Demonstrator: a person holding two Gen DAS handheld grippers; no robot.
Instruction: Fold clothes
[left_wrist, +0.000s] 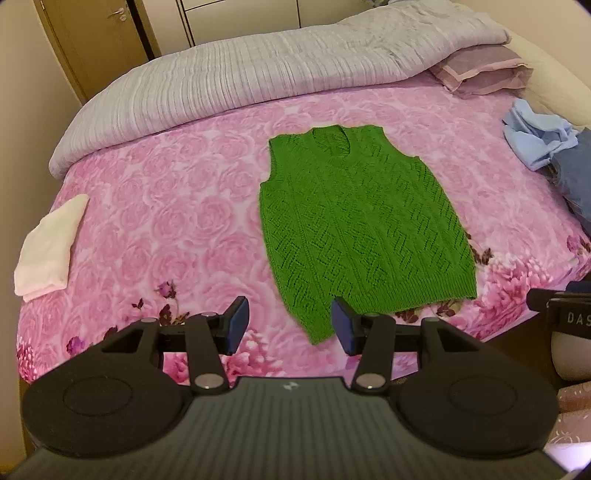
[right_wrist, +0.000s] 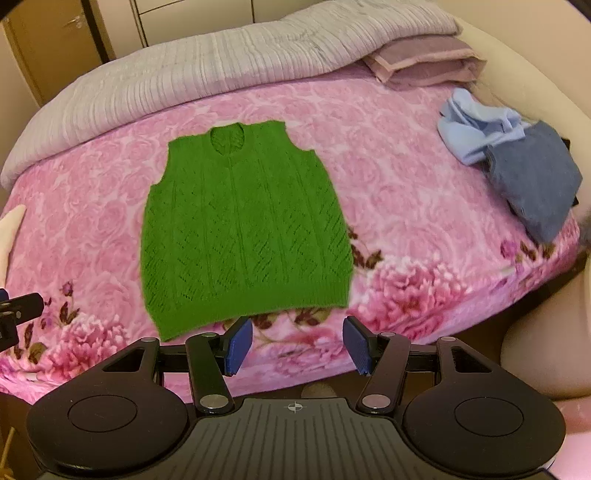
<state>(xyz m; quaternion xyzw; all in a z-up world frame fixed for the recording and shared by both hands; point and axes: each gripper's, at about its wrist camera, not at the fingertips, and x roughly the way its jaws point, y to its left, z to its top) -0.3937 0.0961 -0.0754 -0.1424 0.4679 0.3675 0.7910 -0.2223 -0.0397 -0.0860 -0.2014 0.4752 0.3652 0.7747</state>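
A green knitted sleeveless vest lies flat and spread out on the pink floral bedspread, neckline toward the far side. My left gripper hovers open over the vest's near left hem corner, nothing between its blue pads. My right gripper stands open just in front of the hem's right part, over bare bedspread, its pads apart from the cloth.
A folded white cloth lies at the bed's left edge. A light blue garment and a denim piece are heaped at the right. A grey quilt and pink pillow lie along the far side.
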